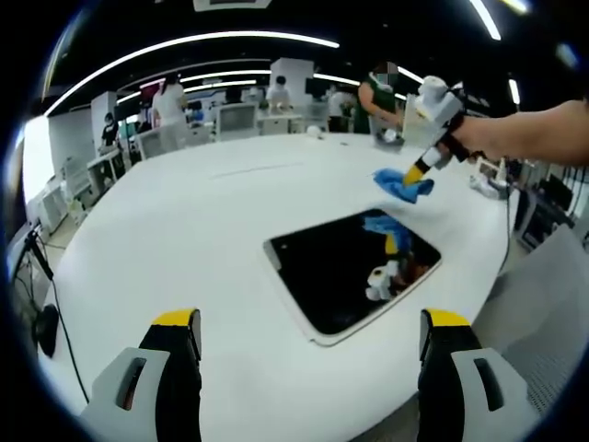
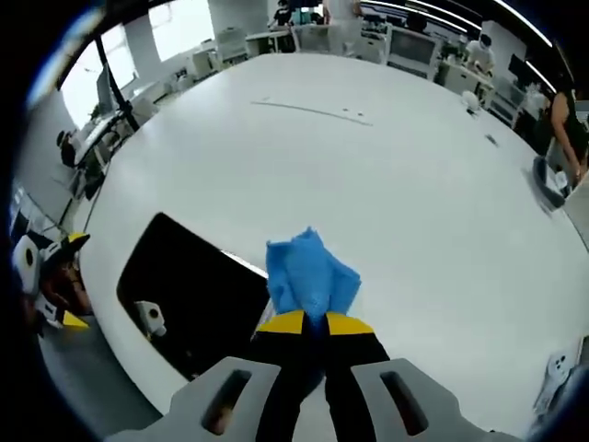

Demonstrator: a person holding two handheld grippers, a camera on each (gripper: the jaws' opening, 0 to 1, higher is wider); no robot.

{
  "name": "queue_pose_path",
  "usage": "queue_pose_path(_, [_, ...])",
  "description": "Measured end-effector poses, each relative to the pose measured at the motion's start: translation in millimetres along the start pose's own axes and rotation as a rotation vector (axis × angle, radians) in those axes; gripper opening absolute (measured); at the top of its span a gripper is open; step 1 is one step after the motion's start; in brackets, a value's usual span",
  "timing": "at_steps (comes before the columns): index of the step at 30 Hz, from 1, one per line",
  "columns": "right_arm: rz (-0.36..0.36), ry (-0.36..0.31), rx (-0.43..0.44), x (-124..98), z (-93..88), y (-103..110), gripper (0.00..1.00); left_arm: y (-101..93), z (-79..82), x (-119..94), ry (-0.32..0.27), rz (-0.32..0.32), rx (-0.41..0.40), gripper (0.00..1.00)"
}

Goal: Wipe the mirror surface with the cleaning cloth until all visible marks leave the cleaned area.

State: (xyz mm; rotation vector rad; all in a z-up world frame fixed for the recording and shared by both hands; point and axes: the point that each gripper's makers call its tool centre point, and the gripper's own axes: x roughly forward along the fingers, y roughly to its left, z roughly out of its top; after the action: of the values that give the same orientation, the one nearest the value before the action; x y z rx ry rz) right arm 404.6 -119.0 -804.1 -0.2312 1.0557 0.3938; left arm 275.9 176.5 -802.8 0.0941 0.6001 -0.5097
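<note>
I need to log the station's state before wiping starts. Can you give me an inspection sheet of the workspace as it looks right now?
Surface: white table, large and rounded, mostly bare.
Job's things: mirror lies flat near the table edge, dark, reflecting the cloth and gripper; marks too small to tell. Blue cleaning cloth is held above the table beside the mirror, not touching the glass.
Clutter: nothing seen near the mirror; small white items at the far table edge, unclear.
Grippers: right gripper is shut on the cleaning cloth; left gripper is open, empty, at the near table edge.
Cables: a dark cable hangs off the table's side.
Surroundings: open office with desks, monitors, ceiling strip lights, people standing behind.
</note>
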Motion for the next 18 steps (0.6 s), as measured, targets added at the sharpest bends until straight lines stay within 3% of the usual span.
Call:
queue_pose_path(7, [-0.018,0.014,0.032,-3,-17.7,-12,0.01,-0.6,-0.6,0,0.002,-0.001,-0.001,0.99])
queue_pose_path(18, [-0.042,0.078,0.058,14,-54.5,-24,0.02,0.7,-0.4,-1,-0.002,0.006,-0.006,0.99])
